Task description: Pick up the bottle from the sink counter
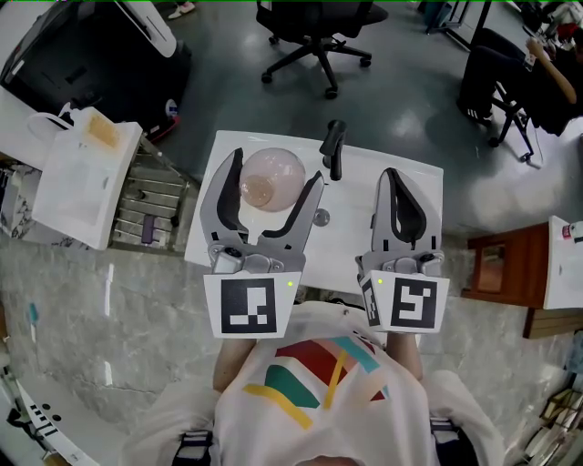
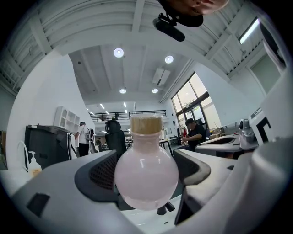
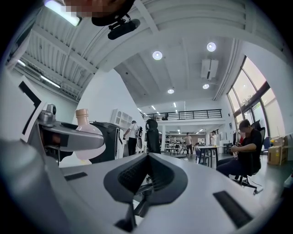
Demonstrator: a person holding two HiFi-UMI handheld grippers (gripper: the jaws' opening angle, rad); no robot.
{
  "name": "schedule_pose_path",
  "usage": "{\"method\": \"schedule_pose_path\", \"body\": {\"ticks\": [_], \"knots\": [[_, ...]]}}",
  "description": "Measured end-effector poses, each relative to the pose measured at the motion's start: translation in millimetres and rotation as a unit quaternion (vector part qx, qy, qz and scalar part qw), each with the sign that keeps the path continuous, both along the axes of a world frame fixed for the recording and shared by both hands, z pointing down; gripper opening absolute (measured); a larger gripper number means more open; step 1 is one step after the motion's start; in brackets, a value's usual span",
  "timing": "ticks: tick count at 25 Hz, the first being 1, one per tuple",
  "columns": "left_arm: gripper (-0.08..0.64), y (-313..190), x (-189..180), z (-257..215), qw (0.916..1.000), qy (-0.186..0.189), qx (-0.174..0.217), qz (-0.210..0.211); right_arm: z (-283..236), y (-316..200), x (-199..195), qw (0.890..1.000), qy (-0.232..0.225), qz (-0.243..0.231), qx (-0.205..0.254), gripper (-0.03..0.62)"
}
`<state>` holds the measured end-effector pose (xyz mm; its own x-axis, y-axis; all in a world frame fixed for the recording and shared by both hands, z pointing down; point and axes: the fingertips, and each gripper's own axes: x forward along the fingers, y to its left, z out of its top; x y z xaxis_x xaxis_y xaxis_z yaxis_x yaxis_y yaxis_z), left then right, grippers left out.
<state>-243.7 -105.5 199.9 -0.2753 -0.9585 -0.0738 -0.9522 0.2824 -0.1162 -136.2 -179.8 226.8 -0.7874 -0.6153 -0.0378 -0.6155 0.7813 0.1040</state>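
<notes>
A round pale-pink bottle [image 1: 271, 178] with a tan cap sits between the jaws of my left gripper [image 1: 276, 182], which is shut on its belly. In the left gripper view the bottle [image 2: 145, 171] stands upright and fills the gap between the two dark pads, with the white sink counter [image 1: 405, 182] below it. My right gripper [image 1: 393, 178] hovers over the right part of the counter, shut with nothing in it; its jaws [image 3: 146, 176] meet in the right gripper view. That view also shows the bottle [image 3: 84, 122] off to the left.
A black faucet [image 1: 332, 148] stands at the counter's far edge between the grippers, with a drain [image 1: 320, 217] near it. A white bag [image 1: 86, 177] lies left, a wooden table [image 1: 501, 264] right, an office chair [image 1: 314, 27] beyond the counter.
</notes>
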Motion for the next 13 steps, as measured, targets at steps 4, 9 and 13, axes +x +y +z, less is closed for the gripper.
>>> {"method": "schedule_pose_path", "body": {"ticks": [4, 9, 13], "knots": [[0.376, 1.5, 1.0, -0.6, 1.0000, -0.005, 0.002, -0.001, -0.2, 0.7, 0.7, 1.000, 0.001, 0.000, 0.003, 0.012], [0.376, 3.3, -0.3, 0.3, 1.0000, -0.004, -0.002, -0.004, -0.5, 1.5, -0.5, 1.000, 0.002, 0.000, 0.005, 0.012], [0.376, 5.1, -2.6, 0.9, 1.0000, -0.002, -0.002, -0.004, 0.5, 4.0, -3.7, 1.000, 0.006, -0.001, 0.007, 0.012]]}}
